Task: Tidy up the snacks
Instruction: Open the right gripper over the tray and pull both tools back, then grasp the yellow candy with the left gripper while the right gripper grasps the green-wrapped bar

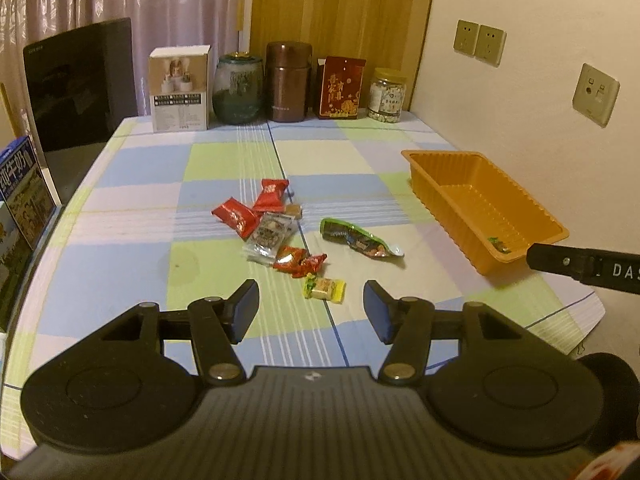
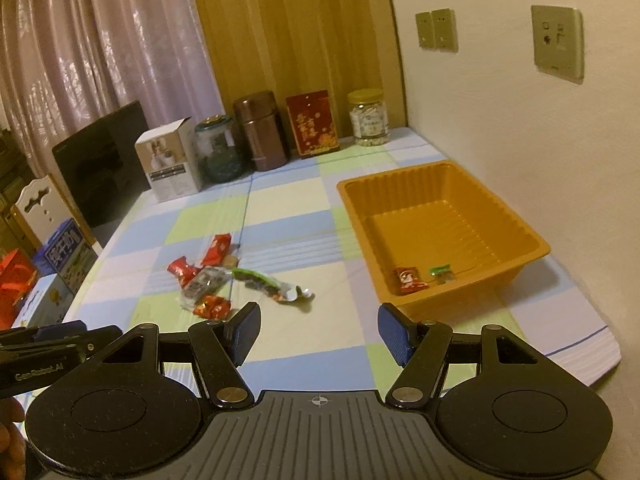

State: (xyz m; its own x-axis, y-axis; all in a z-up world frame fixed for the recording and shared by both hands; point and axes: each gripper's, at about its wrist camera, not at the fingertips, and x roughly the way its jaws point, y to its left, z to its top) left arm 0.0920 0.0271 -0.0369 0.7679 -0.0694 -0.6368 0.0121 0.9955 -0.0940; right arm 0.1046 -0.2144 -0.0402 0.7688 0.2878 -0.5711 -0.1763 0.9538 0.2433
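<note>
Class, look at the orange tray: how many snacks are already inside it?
2. A red packet and a green-wrapped candy lie side by side at the near end of the orange tray; nothing else shows inside.

One orange tray [image 2: 520,236]; two snacks inside [image 2: 410,280]; two jars [image 1: 387,96]; three wall sockets [image 1: 596,94].

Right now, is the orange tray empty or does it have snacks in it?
Not empty: the orange tray holds a red packet and a green-wrapped candy near its front wall.

- The left wrist view looks down and forward over the checked tablecloth [image 1: 224,160], near the scattered snack packets [image 1: 280,232].
- The right wrist view faces likewise, further right; both share the ribbed orange plastic tray [image 2: 444,216].
</note>
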